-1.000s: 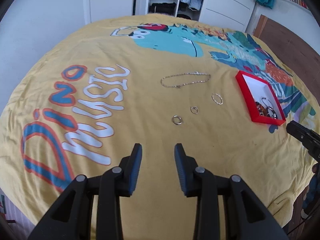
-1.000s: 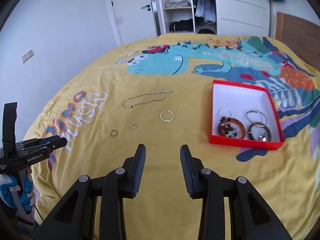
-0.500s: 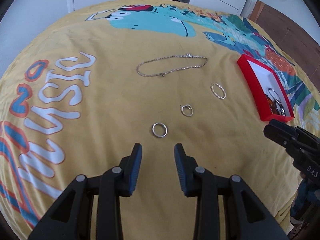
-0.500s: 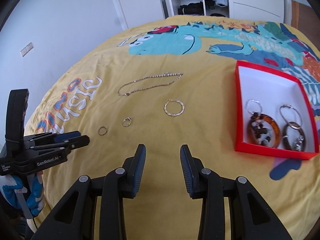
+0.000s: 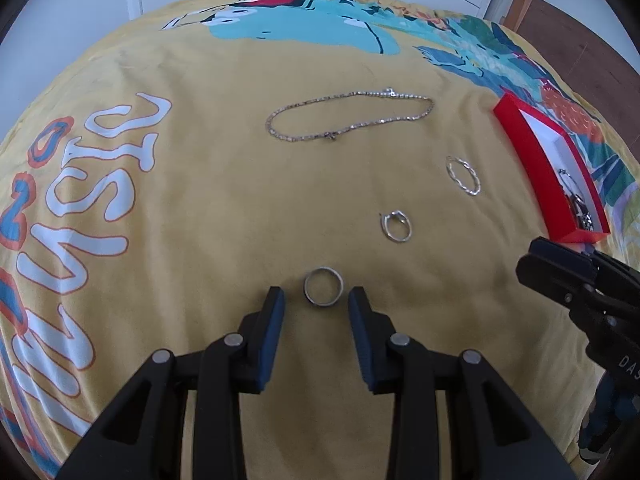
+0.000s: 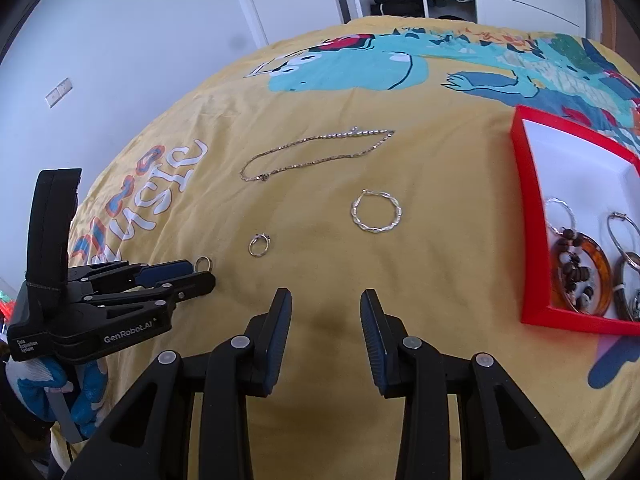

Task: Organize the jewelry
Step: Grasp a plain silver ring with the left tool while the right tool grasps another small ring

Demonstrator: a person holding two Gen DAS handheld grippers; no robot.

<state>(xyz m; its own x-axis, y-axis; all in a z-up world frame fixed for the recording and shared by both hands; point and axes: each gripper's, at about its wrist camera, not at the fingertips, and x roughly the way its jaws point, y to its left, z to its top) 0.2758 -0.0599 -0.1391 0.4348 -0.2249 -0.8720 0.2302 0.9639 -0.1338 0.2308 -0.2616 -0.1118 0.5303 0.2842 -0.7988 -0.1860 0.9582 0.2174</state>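
Observation:
A plain silver ring (image 5: 323,291) lies on the yellow bedspread just ahead of and between the tips of my left gripper (image 5: 316,300), which is open and not touching it. In the right wrist view the same ring (image 6: 203,263) sits at the left gripper's (image 6: 202,274) tips. Farther on lie a small ring with a setting (image 5: 397,226), a twisted hoop (image 5: 463,175) and a thin chain (image 5: 348,120). My right gripper (image 6: 325,300) is open over bare cloth, below the twisted hoop (image 6: 376,211). A red box (image 6: 528,216) at the right holds beaded hoop pieces (image 6: 580,276).
The bedspread (image 5: 200,208) has a dinosaur print and big white letters at the left. The right gripper (image 5: 538,260) comes in from the right edge of the left wrist view, near the red box (image 5: 536,168). White wardrobes and a door stand beyond the bed.
Both grippers have come down and forward toward the bedspread. The plain ring, earlier well ahead of the left gripper, now lies between its tips. The jewelry has not moved.

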